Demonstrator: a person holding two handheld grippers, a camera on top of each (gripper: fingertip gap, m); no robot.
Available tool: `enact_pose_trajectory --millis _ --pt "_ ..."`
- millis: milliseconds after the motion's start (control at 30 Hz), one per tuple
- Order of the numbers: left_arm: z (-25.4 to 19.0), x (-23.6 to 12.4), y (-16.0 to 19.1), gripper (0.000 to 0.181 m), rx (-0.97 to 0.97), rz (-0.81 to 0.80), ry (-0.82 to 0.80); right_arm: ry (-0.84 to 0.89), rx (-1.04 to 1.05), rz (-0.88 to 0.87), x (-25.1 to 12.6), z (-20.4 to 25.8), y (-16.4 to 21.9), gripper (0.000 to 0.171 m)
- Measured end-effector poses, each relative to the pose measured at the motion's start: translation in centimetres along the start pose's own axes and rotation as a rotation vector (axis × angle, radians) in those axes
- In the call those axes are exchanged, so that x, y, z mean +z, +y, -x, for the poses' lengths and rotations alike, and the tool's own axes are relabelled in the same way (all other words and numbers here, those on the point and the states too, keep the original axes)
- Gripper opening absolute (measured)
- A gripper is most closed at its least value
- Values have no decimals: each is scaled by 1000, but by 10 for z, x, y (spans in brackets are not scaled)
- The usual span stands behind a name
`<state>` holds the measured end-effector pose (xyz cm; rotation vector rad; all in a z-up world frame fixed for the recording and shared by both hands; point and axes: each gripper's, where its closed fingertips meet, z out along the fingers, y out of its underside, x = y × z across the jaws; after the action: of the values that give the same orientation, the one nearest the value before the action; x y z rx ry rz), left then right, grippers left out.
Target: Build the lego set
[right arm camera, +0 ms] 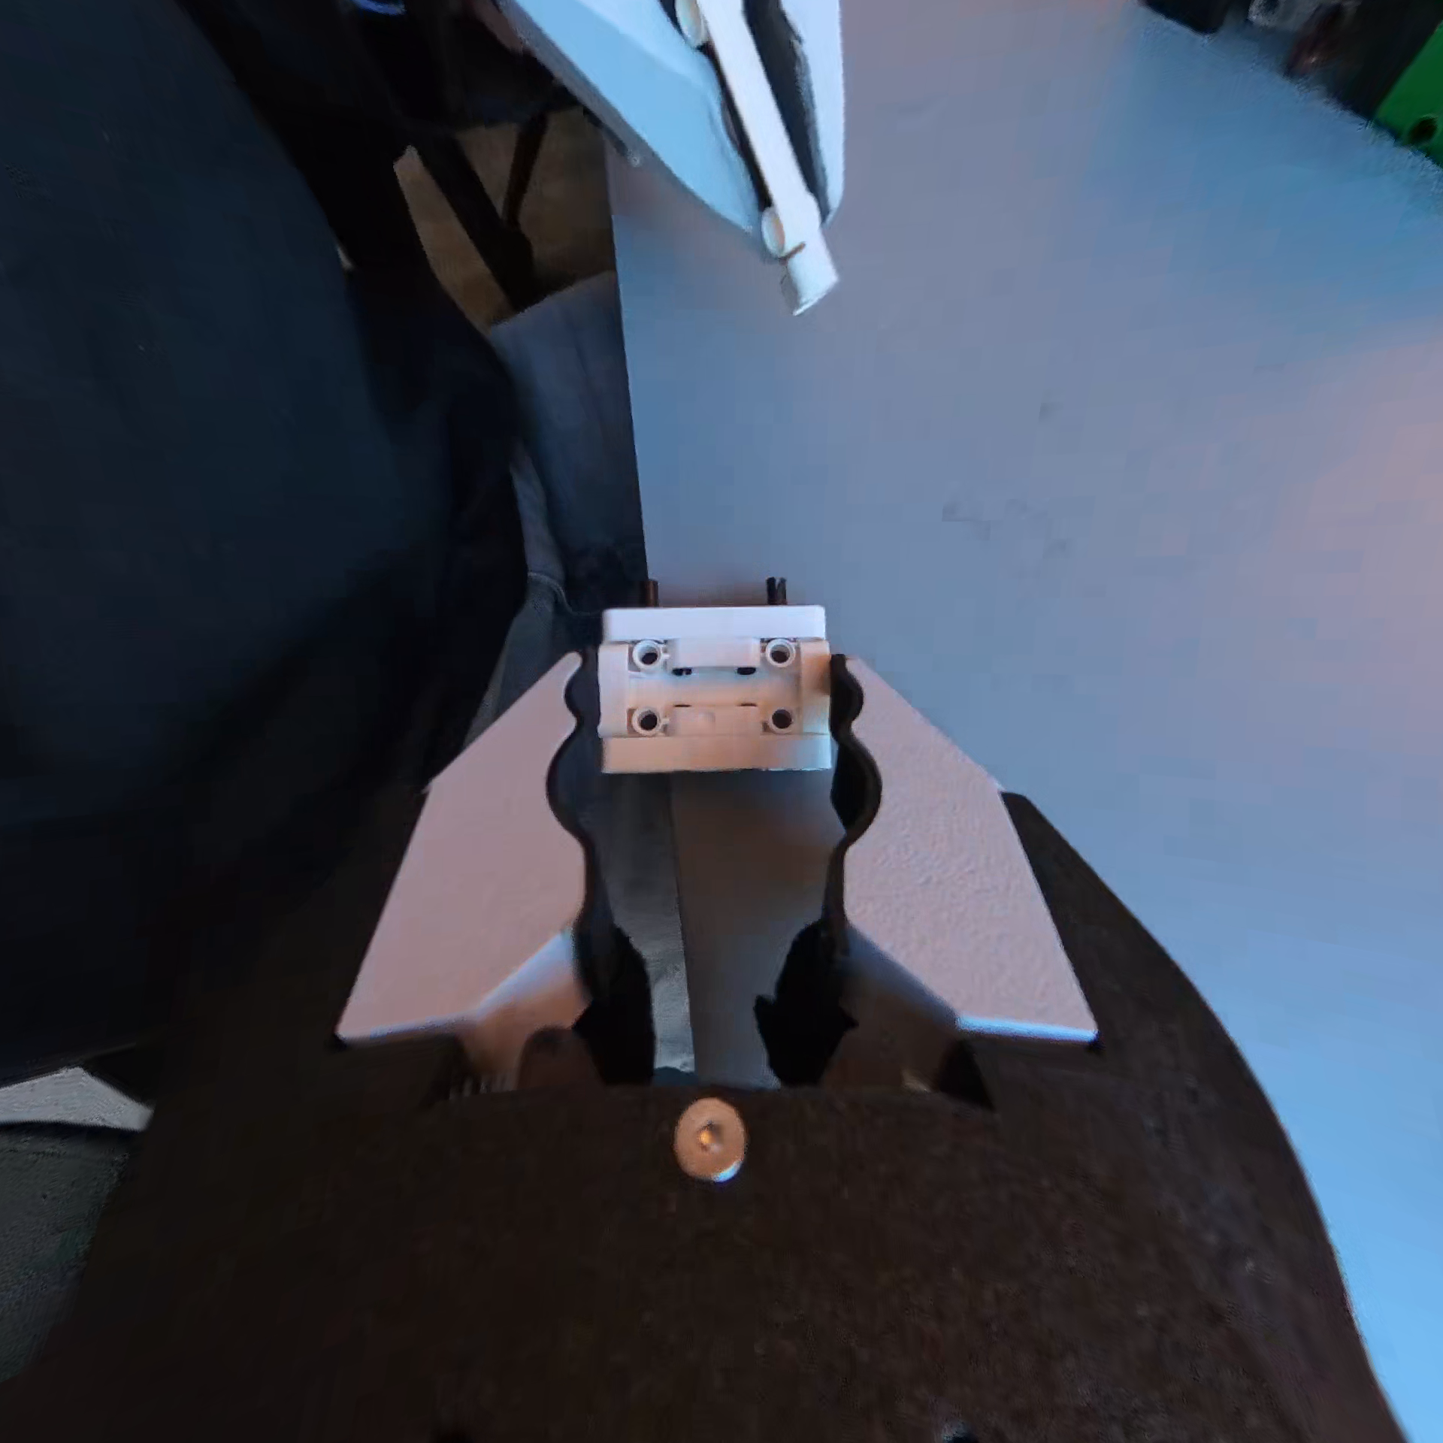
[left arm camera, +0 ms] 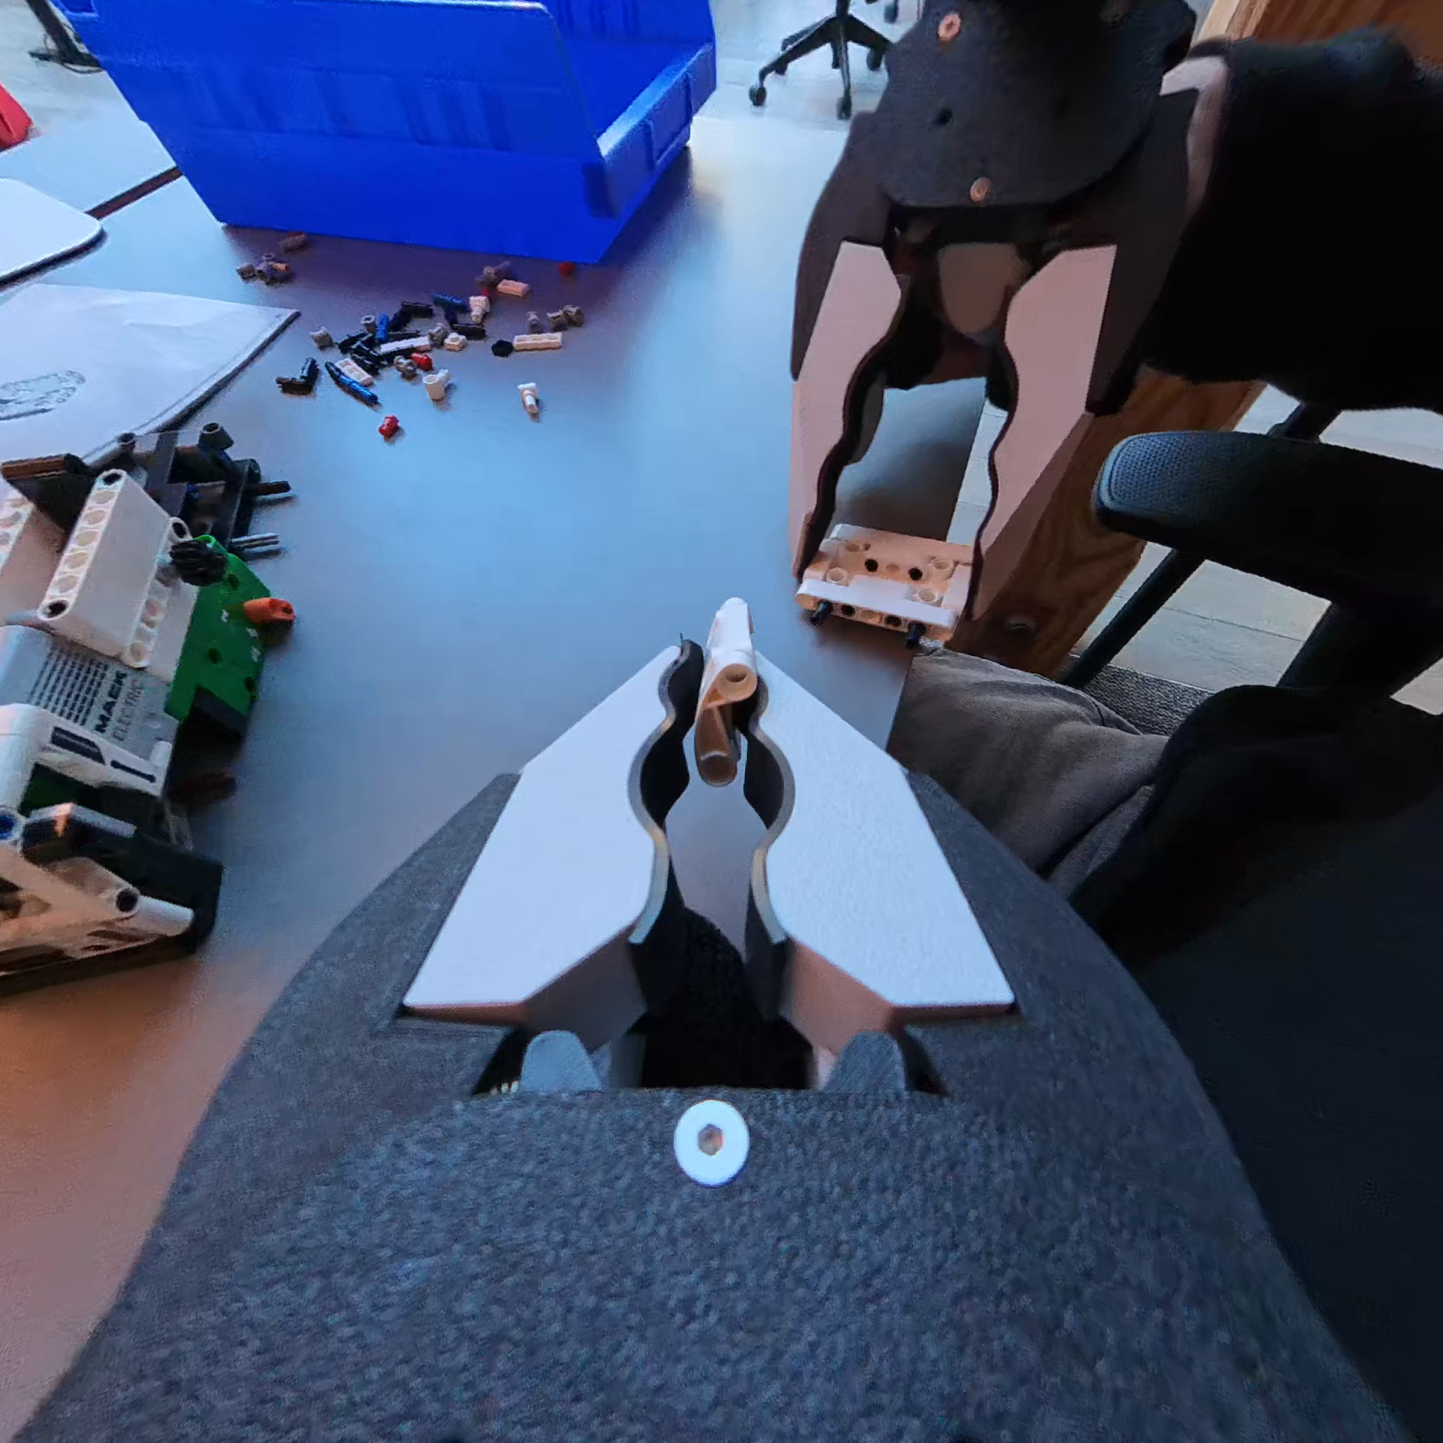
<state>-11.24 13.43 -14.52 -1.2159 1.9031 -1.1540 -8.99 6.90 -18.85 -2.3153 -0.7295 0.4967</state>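
Observation:
My left gripper [left arm camera: 717, 671] is shut on a thin white lego beam [left arm camera: 726, 675] that sticks out past its tips, held over the grey table. My right gripper [right arm camera: 707, 699] is shut on a white lego block [right arm camera: 707, 699] with black pins along its far edge. In the left wrist view the right gripper [left arm camera: 886, 582] hangs at the table's right edge with the white block [left arm camera: 882, 586] in its tips, a short way ahead and right of the beam. In the right wrist view the left gripper [right arm camera: 789, 258] and its beam [right arm camera: 769, 156] show at the top.
A part-built lego truck [left arm camera: 109, 703], white, green and black, lies at the left. Several loose small pieces [left arm camera: 422, 343] lie scattered before a blue bin [left arm camera: 406, 125]. Paper sheets [left arm camera: 117, 359] lie far left. A black office chair [left arm camera: 1265, 500] and a wooden post [left arm camera: 1093, 531] stand right of the table edge. There is about 9 centimetres between the tips of the two grippers.

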Motion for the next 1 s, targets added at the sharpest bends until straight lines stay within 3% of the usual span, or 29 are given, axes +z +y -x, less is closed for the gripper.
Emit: enact_pose_trajectory --millis 167,267,367,433,567,667,767,800,933,1000 --pt "-3 -3 3 6 -5 -8 2 36 -129 67 3 -2 2 59" --pt "-4 -6 1 6 -9 -22 6 50 -118 45 0 -3 -3 69" --pt "-6 -8 -3 6 -5 -36 8 124 -32 -44 -18 -6 -15 64" --pt "-8 -11 -5 6 -8 -49 14 274 160 -161 -42 -18 -21 57" --pt "-11 -16 -10 7 -22 -86 37 321 752 -569 -73 -6 -26 48" --pt "-7 -16 -10 7 -30 -93 52 408 1144 -795 -74 4 4 51" --pt "0 -12 -9 6 -55 -72 70 489 1407 -843 -55 24 39 44" --pt "1 -10 -10 7 -69 -72 87 447 1490 -870 -44 30 43 41" --pt "-1 -5 -16 7 -105 -81 162 13 1744 -1154 -5 26 23 56" --pt "-4 -1 -16 7 -90 -69 179 -57 1800 -1230 1 19 23 53"
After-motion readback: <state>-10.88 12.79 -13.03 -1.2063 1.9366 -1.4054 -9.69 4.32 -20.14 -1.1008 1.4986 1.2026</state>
